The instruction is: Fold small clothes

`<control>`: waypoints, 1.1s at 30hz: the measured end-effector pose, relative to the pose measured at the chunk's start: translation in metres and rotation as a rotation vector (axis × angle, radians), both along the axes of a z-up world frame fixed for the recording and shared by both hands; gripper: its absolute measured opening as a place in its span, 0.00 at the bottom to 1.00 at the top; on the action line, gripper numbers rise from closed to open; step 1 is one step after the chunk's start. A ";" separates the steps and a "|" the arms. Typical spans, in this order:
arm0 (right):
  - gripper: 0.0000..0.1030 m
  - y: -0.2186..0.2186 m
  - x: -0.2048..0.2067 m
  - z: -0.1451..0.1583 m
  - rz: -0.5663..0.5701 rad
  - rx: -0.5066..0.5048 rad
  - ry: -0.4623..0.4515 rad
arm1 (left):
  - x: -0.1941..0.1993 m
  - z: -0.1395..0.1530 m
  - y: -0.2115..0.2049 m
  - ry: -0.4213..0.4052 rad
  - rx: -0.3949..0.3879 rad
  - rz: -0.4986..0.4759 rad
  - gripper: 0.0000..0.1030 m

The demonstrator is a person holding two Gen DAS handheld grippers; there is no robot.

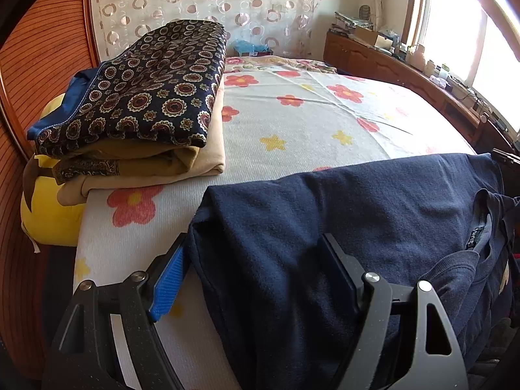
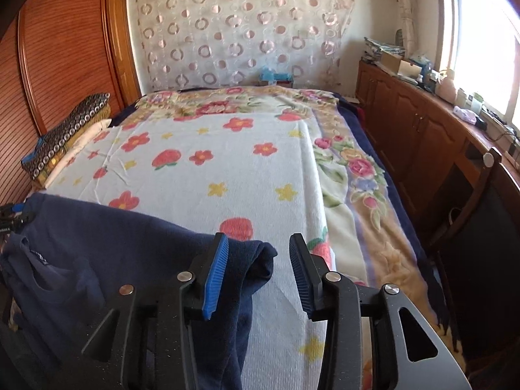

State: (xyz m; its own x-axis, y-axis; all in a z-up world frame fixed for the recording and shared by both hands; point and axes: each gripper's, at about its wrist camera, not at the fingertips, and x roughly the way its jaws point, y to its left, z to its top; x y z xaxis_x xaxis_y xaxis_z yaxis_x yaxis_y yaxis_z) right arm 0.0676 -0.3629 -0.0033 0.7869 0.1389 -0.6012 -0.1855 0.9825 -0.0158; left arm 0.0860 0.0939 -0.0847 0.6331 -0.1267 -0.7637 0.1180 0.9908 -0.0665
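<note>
Navy sweatshirt (image 1: 341,214) spans lower frame crosswise on floral bedsheet (image 1: 292,120), left gripper (image 1: 256,279) and right gripper (image 2: 256,273) both spread astride its opposite ends.

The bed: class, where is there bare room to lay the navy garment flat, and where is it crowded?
Free: the flowered sheet between the navy garment and the far rose-patterned blanket. Crowded: the headboard side, where the folded stack and yellow pillow sit.

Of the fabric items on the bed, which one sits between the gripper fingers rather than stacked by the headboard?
The plain navy shirt, between the open left hand-held gripper fingers; the patterned folded pile lies apart.
</note>
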 end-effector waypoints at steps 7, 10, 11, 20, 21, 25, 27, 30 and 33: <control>0.44 0.006 0.013 -0.004 0.048 -0.031 0.065 | 0.007 0.005 0.011 0.004 0.025 0.024 0.77; 0.46 0.000 0.019 -0.007 0.049 -0.031 0.092 | 0.013 0.009 0.017 0.001 0.030 0.031 0.77; 0.46 -0.001 0.022 -0.008 0.048 -0.029 0.105 | 0.014 0.013 0.018 -0.010 0.028 0.031 0.77; 0.51 -0.004 0.037 -0.006 0.052 -0.015 0.145 | 0.024 0.019 0.028 -0.009 0.008 0.031 0.76; 0.51 -0.004 0.039 -0.009 0.053 -0.010 0.143 | 0.024 0.017 0.029 -0.001 0.003 0.027 0.73; 0.52 -0.001 0.038 -0.013 0.061 -0.014 0.139 | 0.024 0.010 0.025 0.027 -0.014 0.002 0.70; 0.51 0.002 0.036 -0.014 0.074 -0.024 0.139 | 0.024 0.006 0.022 0.039 -0.021 -0.015 0.67; 0.39 0.003 0.035 -0.014 0.099 -0.023 0.145 | 0.023 0.004 0.017 0.045 -0.020 -0.036 0.56; 0.13 0.008 0.032 -0.014 0.150 -0.022 0.141 | 0.020 0.006 0.012 0.051 -0.046 -0.083 0.25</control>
State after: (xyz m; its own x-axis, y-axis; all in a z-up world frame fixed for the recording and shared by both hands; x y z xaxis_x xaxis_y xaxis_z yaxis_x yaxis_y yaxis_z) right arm 0.0999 -0.3546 -0.0177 0.6660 0.2340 -0.7083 -0.3319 0.9433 -0.0004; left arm 0.1056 0.1054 -0.0783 0.5797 -0.2123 -0.7867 0.1945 0.9736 -0.1193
